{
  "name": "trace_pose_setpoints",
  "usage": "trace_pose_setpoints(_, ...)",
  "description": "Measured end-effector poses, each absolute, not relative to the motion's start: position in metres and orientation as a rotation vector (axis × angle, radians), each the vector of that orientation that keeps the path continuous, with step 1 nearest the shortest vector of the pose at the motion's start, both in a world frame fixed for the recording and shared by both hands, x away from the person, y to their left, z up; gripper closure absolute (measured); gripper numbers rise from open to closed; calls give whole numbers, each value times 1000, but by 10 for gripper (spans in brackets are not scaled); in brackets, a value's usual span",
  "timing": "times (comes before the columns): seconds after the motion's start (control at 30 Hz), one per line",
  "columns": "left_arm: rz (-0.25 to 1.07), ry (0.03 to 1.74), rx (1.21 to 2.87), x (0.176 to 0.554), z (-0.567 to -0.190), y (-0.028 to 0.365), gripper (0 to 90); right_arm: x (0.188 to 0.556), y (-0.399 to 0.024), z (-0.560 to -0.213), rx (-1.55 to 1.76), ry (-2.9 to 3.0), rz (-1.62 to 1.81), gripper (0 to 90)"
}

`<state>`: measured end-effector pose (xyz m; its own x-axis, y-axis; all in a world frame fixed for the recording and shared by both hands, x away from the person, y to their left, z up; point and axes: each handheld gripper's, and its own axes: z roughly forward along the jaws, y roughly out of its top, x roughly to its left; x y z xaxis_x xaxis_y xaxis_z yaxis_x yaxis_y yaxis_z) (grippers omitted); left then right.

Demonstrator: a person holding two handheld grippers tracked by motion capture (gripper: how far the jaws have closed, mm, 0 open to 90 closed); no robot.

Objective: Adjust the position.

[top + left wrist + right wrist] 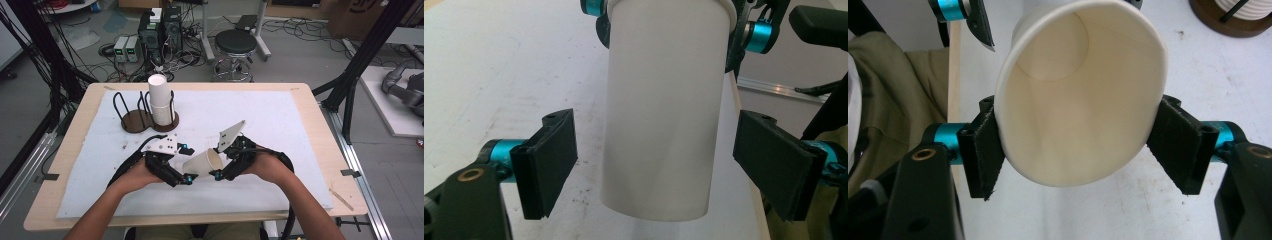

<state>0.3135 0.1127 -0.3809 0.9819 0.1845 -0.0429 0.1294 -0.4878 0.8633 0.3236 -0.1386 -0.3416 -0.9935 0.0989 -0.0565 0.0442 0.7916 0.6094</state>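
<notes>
A paper cup (202,163) is pinched at its rim by the right hand-held gripper (223,169); the left hand-held gripper (183,176) is spread wide around its base, untouching. A handover seems underway, calling for the left to be closed next.

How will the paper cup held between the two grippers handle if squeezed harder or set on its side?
The paper cup is probably thin and easily crushed: its rim looks oval between the right gripper fingers. Likely very light. Laid down, its tapered wall would probably roll in a curve.
</notes>
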Motion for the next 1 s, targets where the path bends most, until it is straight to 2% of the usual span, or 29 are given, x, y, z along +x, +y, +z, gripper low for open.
trace_pose_setpoints(0.63,-24,188,2221,315,-396,98,326,319,-120,-349,55,2953,803,285)
trace_pose_setpoints(1.0,-52,171,2245,316,-399,94,340,317,-116,-349,34,2968,763,281)
